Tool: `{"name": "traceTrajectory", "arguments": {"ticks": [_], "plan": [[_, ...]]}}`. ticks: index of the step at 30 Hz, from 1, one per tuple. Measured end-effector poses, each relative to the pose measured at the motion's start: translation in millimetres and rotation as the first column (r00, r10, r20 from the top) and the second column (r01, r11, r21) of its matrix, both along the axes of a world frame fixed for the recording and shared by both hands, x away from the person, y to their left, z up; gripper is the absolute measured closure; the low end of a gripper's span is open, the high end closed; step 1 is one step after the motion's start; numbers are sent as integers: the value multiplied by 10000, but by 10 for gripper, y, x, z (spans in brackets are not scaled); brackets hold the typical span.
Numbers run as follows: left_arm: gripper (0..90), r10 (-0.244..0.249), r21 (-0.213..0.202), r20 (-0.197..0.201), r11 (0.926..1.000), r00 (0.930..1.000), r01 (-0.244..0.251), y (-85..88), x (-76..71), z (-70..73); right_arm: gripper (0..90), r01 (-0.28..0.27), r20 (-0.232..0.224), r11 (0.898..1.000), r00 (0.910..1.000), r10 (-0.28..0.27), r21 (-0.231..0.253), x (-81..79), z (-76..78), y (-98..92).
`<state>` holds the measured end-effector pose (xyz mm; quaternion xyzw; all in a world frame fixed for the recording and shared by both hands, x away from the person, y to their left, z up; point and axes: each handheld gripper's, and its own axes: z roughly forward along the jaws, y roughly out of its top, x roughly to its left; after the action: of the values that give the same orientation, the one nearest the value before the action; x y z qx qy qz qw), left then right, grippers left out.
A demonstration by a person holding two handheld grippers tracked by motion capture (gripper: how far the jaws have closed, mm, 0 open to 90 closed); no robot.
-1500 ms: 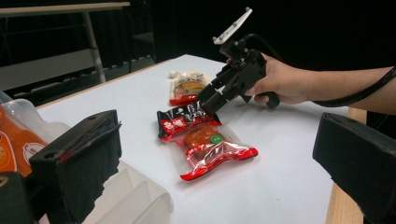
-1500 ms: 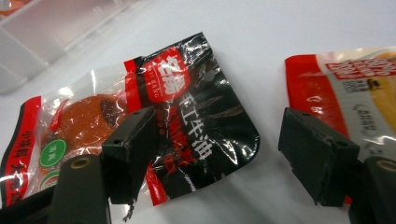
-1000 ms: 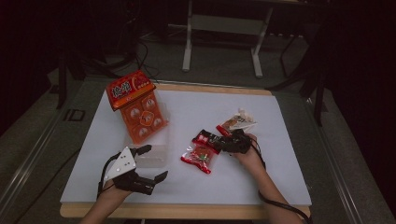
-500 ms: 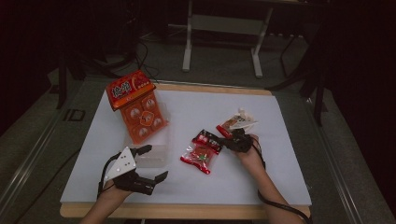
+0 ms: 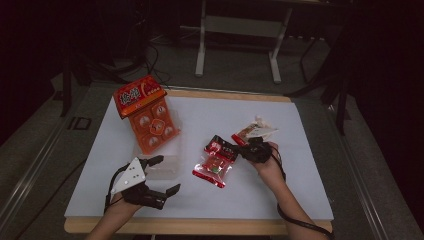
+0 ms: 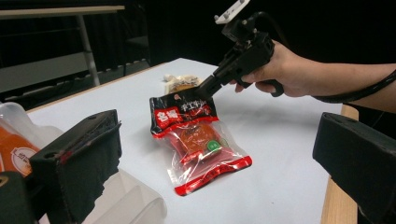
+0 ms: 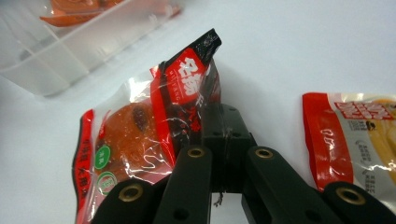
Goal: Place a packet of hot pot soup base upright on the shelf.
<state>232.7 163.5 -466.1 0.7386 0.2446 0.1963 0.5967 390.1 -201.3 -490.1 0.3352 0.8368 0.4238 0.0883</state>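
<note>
— Why pinched at that black top edge?
— Probably to lift the red snack packet (image 7: 140,135) by its flat seal; rest of it hanging down, lower end near the desk (image 5: 300,200).
— Right gripper (image 7: 219,126)?
— Clamped together on that seal, just closed.
— Left gripper (image 5: 162,175)?
— Spread wide apart, holding nothing, beside a clear plastic tray (image 6: 130,200).

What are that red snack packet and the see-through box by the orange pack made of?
The red packet looks like thin glossy plastic film: it crinkles, catches glints, and its clear window shows the food inside. The box seems to be stiffer, cloudy translucent plastic with rounded moulded edges, though the exact type can't be told.
</note>
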Motion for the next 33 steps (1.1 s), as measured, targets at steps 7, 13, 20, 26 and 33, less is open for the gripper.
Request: {"name": "traceTrajectory", "arguments": {"ticks": [7, 13, 20, 26, 33], "plan": [[16, -105, 27, 68, 9999, 9999, 104, -11, -6, 2, 900, -257, 359, 9996, 9990, 251, 152, -84, 144, 25], [16, -173, 157, -145, 9997, 9997, 175, -16, -3, 5, 900, -482, 606, 9985, 9971, 466, 254, -152, 242, 65], [16, -177, -13, -321, 9998, 9993, 176, -14, -2, 18, 900, -959, 974, 9945, 9910, 915, 419, -263, 400, 143], [16, -347, -202, -419, 9992, 9985, 338, -9, 0, 27, 900, -1386, 1196, 9889, 9841, 1314, 543, -352, 502, 203], [16, -438, -39, -475, 9990, 9979, 436, -44, 1, 47, 900, -1951, 1599, 9797, 9695, 1857, 453, -464, 616, 270]]}}
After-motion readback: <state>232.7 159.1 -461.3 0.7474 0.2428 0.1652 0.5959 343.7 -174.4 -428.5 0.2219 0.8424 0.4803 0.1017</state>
